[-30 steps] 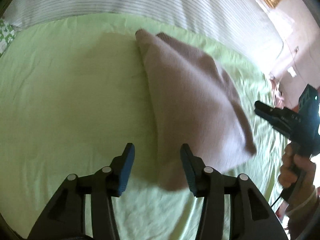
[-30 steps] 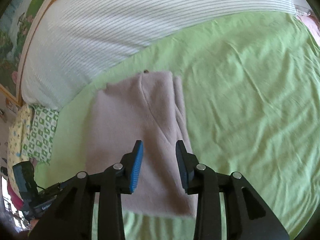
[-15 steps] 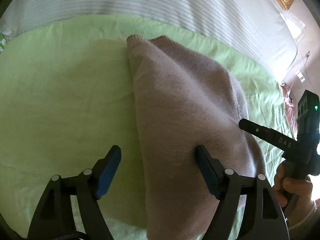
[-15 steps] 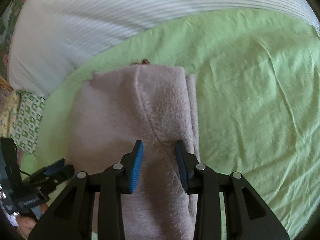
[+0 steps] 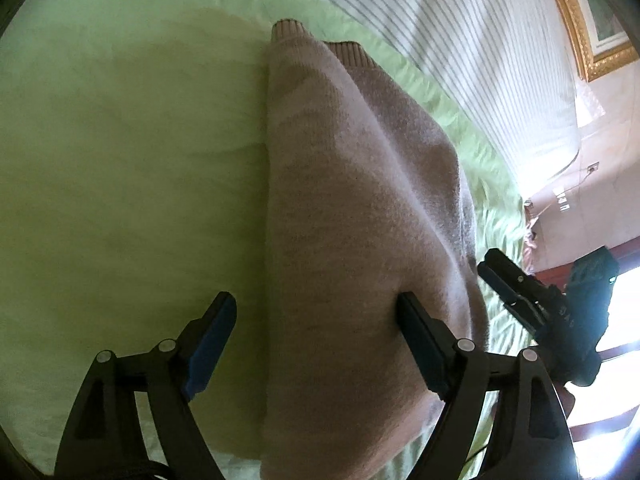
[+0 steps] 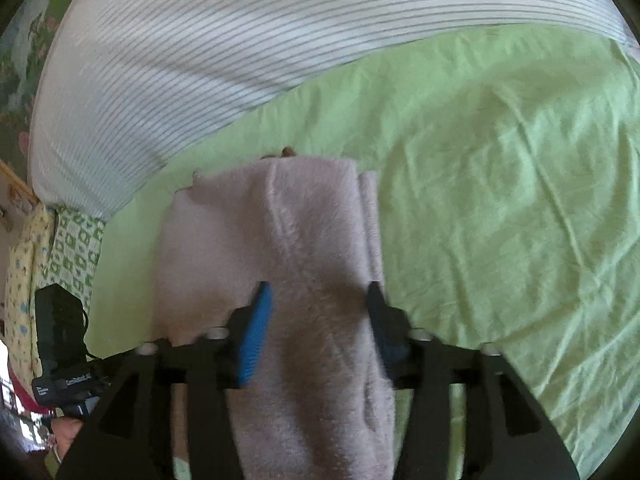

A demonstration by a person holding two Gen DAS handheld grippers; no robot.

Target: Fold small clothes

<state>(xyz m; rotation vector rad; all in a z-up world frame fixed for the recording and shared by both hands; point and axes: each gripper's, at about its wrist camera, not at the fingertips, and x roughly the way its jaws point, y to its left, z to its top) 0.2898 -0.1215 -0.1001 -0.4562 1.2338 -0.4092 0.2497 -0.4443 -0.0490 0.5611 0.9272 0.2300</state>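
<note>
two grippers hang over one folded pink sweater [image 5: 360, 240] that lies on a green sheet [image 5: 120, 180], with a white striped cover [image 6: 240, 60] beyond its far end.

from the left wrist view, the sweater runs away from the camera as a long folded bundle, its ribbed edge [image 5: 288, 30] at the far end near the striped cover. the left gripper [image 5: 316, 340] sits low over the near part of the bundle. its jaws have just been opening and stand wide apart. the left-hand finger, with its blue pad [image 5: 208, 348], is over bare sheet just beside the sweater's edge; the right-hand finger [image 5: 420, 344] lies against the top of the knit. the sweater's edge is between the jaws, but they do not clamp it. to the right in this view the right gripper [image 5: 504, 284] shows from the side, close to the sweater's other edge.

from the right wrist view, the sweater fills the middle, with a seam [image 6: 288, 232] running slantwise down it and a narrower layer showing along its right side. the right gripper's jaws have just been opening too, and the picture is blurred around them. both fingers are over the knit, one blue pad [image 6: 254, 332] left of the seam, the other finger at the sweater's right edge. fabric lies between them with gaps either side, so nothing is gripped. a green patterned cloth [image 6: 74, 244] lies at the far left.
</note>
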